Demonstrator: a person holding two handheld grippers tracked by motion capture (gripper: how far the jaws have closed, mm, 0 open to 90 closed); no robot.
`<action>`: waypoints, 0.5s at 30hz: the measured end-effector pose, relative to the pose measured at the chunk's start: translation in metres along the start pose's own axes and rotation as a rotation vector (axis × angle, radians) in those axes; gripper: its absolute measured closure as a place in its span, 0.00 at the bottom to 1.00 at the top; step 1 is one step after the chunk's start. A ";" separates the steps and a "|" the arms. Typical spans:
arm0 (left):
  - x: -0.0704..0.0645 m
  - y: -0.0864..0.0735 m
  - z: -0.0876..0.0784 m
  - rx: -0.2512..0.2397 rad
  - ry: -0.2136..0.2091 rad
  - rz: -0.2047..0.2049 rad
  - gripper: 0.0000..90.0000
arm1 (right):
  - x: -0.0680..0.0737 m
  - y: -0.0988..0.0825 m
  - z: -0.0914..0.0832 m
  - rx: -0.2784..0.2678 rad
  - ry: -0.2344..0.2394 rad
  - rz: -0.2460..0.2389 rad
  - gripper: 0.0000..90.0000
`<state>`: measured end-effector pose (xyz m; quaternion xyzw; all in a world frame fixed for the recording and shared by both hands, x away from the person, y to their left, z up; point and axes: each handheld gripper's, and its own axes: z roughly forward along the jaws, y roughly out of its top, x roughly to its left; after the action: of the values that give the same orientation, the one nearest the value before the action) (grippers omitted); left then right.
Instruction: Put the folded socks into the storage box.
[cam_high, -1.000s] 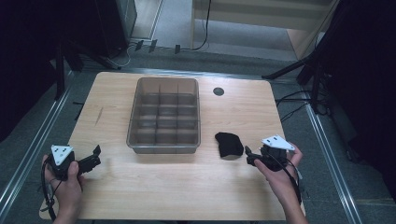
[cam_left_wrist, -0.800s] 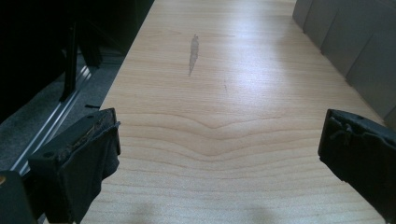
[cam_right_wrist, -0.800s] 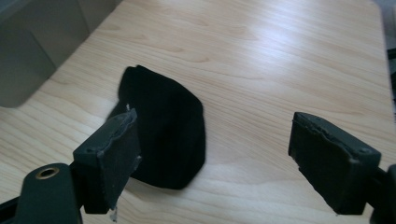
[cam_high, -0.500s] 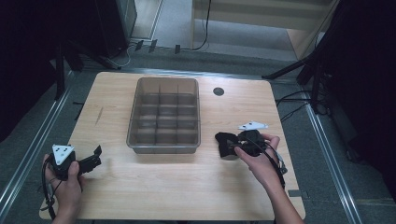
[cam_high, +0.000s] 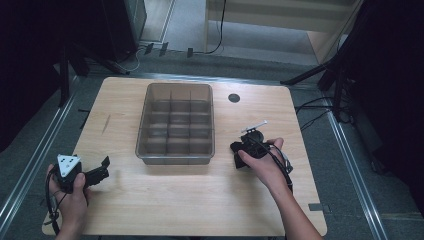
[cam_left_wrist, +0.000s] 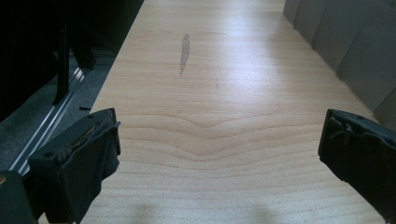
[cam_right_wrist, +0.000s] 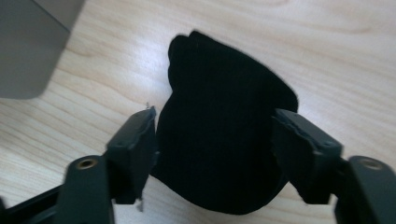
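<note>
Bare table (cam_high: 165, 200) near side; bin (cam_high: 176, 125) blocks centre.

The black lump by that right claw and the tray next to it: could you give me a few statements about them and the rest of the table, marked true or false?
1. The black cloth bundle sits between the right claw's two jaws. True.
2. The bundle lies inside the grey tray. False: it rests on the wooden table, right of the tray.
3. The left claw holds something. False: its jaws stand wide apart over bare wood.
4. The tray is split into compartments. True.
5. A dark round spot marks the table beyond the tray's right side. True.
</note>
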<state>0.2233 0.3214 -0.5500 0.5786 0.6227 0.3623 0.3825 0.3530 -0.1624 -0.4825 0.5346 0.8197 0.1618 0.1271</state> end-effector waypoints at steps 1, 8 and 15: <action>0.000 0.000 0.000 0.001 -0.001 0.003 0.00 | 0.000 0.001 0.002 0.015 0.001 0.002 0.33; 0.000 0.000 0.000 0.002 -0.004 0.010 0.00 | -0.002 0.005 0.019 0.105 -0.033 0.035 0.39; -0.001 0.000 0.000 0.001 -0.004 0.011 0.00 | -0.011 0.008 0.027 0.134 0.016 0.052 0.54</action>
<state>0.2233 0.3209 -0.5500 0.5829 0.6188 0.3629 0.3815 0.3741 -0.1660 -0.5034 0.5616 0.8155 0.1141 0.0803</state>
